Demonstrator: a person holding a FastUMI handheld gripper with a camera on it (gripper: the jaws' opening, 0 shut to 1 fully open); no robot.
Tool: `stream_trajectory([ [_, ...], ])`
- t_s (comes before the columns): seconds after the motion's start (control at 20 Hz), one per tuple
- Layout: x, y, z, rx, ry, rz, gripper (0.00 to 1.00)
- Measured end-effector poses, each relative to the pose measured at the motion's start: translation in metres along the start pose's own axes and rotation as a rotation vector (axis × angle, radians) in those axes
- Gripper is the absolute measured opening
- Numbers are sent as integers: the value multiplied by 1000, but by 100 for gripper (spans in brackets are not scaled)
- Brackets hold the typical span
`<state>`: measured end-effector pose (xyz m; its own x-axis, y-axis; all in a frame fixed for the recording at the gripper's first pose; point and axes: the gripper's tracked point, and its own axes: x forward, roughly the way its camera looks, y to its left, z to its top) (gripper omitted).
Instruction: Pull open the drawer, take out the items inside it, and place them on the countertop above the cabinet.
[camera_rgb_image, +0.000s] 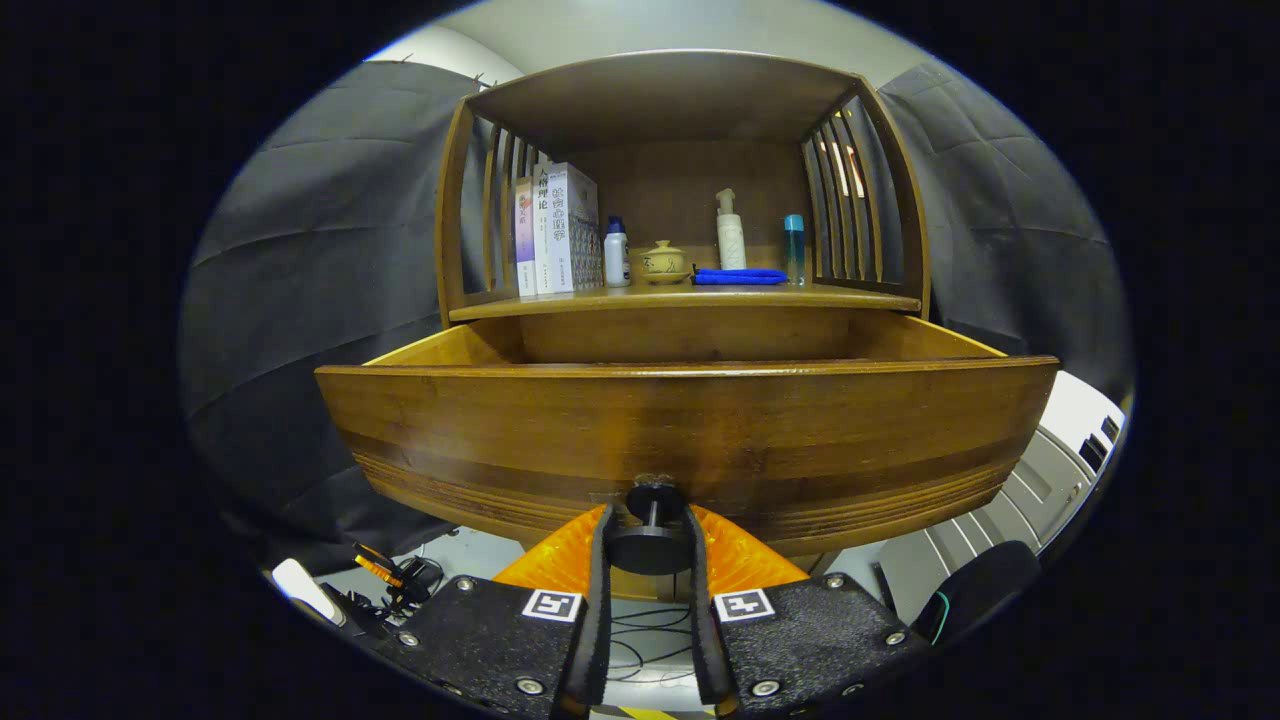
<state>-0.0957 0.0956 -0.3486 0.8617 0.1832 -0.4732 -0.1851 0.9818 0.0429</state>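
Currently tongs (648, 545) are narrowed onto the drawer knob (650, 545), a finger pressing each side of it. Drawer (690, 420) stands pulled out, front panel just ahead of the fingers, long axis crosswise; its contents are hidden behind that panel. Counter (690, 297) lies above and beyond.

The gripper (648, 545) is level and pointing straight ahead, its two fingers (598, 590) running forward side by side with only a narrow gap between them. They're closed in on the knob (649, 545), one finger pressing each side of it (a snug pinch, by the look of it), the tips sitting right at the knob's stem.
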Motion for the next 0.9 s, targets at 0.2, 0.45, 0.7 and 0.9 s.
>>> stream_trajectory([
  [0.2,-9,6,-4,-10,9,20,34],
  [0.45,-13,7,-5,-12,-5,29,36],
  [0.7,-38,14,9,1,-36,65,78],
  [0.9,-57,11,54,28,-119,46,96],
])
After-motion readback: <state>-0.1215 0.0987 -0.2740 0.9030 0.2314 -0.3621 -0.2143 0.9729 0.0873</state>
